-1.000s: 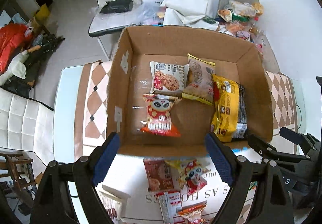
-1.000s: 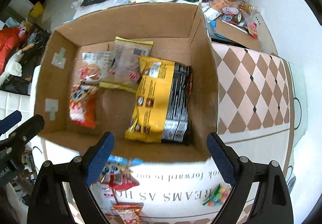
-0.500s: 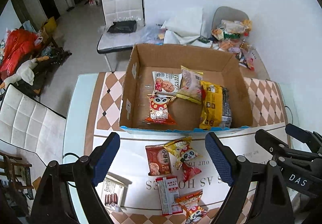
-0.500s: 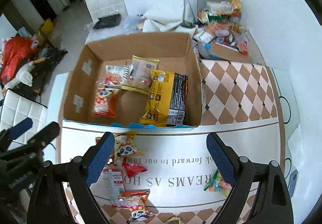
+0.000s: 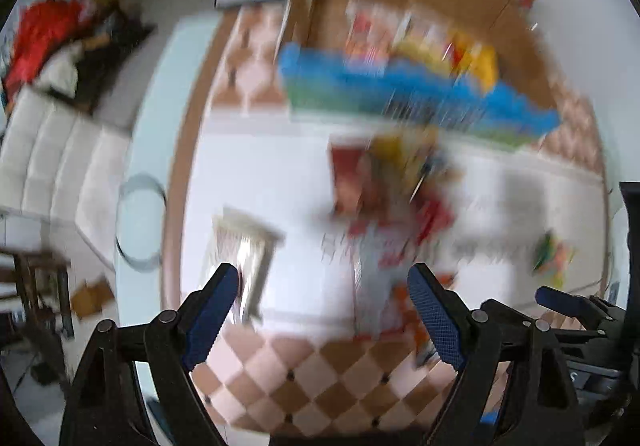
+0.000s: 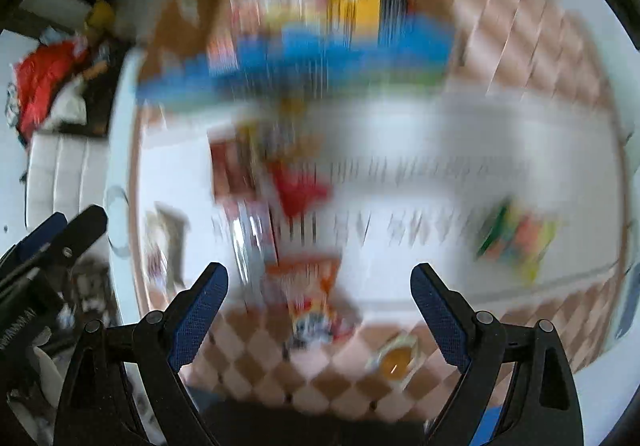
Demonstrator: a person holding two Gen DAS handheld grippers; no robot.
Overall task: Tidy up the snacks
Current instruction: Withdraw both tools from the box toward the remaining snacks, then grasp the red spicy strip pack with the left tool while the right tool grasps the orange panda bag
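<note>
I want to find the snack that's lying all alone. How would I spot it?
Start at the big cardboard box at the far side of the table. On the white cloth in front of it, look far right, away from the pile of red packets. The lone packet there is the only green, orange and yellow one.

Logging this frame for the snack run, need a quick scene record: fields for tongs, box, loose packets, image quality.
left tongs: open, nothing between the pads
right tongs: open, nothing between the pads
cardboard box: on the table, far side, snack packets inside; near wall printed blue
loose packets: clustered on the white cloth in front of the box
colourful packet: alone, right side of the cloth
table: checkered border visible at the near edge
image quality: heavy motion blur in both views; labels unreadable
</note>
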